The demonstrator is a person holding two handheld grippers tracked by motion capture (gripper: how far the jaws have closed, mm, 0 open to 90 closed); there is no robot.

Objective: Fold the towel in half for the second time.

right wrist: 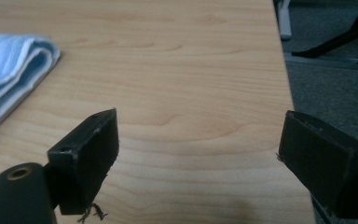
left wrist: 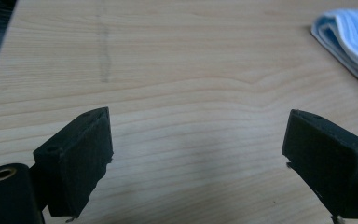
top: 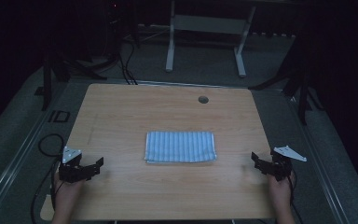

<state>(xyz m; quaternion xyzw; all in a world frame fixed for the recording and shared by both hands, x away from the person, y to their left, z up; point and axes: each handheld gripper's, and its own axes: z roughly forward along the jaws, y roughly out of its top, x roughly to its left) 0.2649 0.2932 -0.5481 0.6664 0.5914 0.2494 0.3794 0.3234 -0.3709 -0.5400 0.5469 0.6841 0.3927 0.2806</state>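
Two grippers, jaws spread wide, nothing held: left gripper [top: 89, 169] near the table's [top: 121, 112] left edge, right gripper [top: 261, 164] near its right edge. One folded striped cloth [top: 180, 146] lies flat mid-table, well apart from both. Risks, judged: pinching only the top layer would unfold it; a dragging jaw would bunch it. Containers: none seen.

The high view is showing a dim, underexposed room, with the far corners and side edges falling into near black while the light-brown wooden table [top: 121, 116] is catching soft overhead light. Both gripper views are looking brighter but slightly hazy, with the near black padded jaws sitting soft and out of focus. Faint diffuse shadows are lying on the wood beneath them.
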